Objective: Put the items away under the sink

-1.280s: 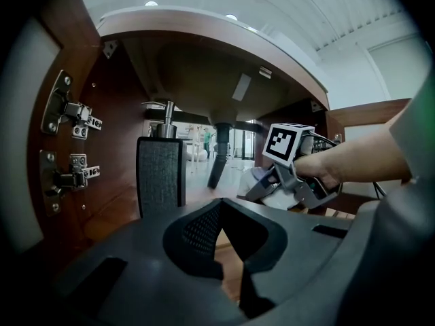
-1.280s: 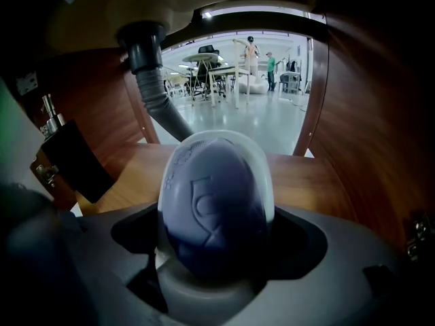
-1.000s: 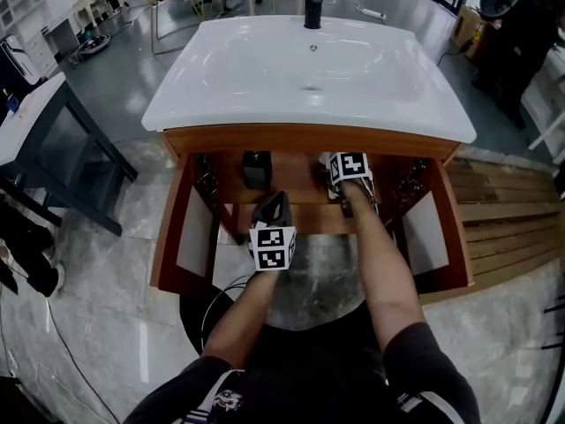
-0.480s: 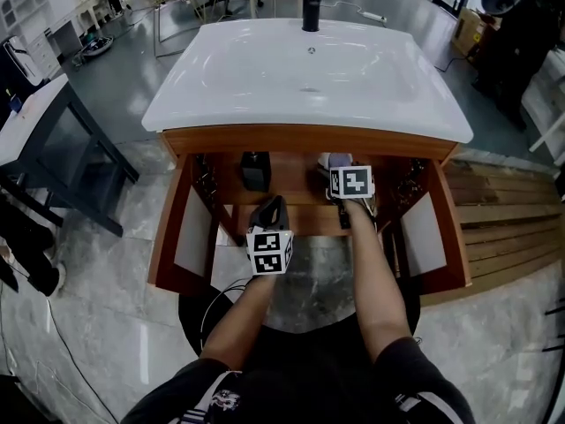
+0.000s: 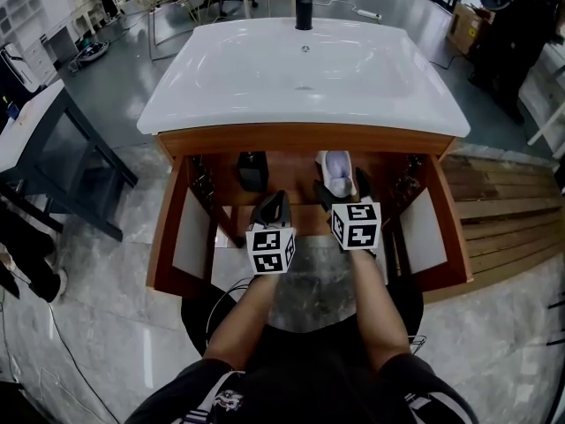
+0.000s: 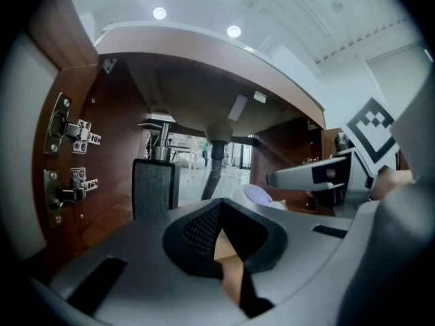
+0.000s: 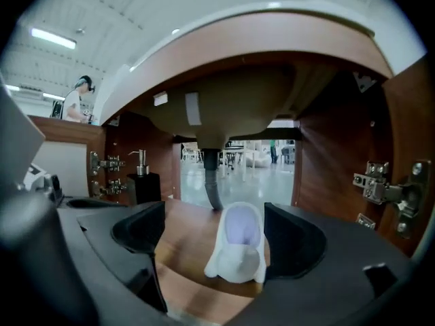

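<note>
The cupboard (image 5: 305, 138) under the white sink (image 5: 305, 64) stands with both doors swung wide. On its wooden shelf sits a white item (image 5: 336, 171) with a pale lilac hollow, right of the middle and just in front of the grey drain pipe (image 7: 212, 182). A black pump bottle (image 5: 254, 170) stands well to the left of it, near the left wall and its hinges (image 6: 64, 161).

The person kneels on the stone floor (image 5: 115, 272) with both forearms stretched toward the opening. The right gripper (image 5: 344, 200) is held at the front of the shelf with its jaws spread wide. The white item lies just past their tips and in line with the gap, closer to the right-hand jaw, but neither pad presses on it, so the gripper grips nothing. The left gripper (image 5: 272, 206) hangs lower and further out, over the floor beside the right one, with its jaws pressed together and nothing between them.
</note>
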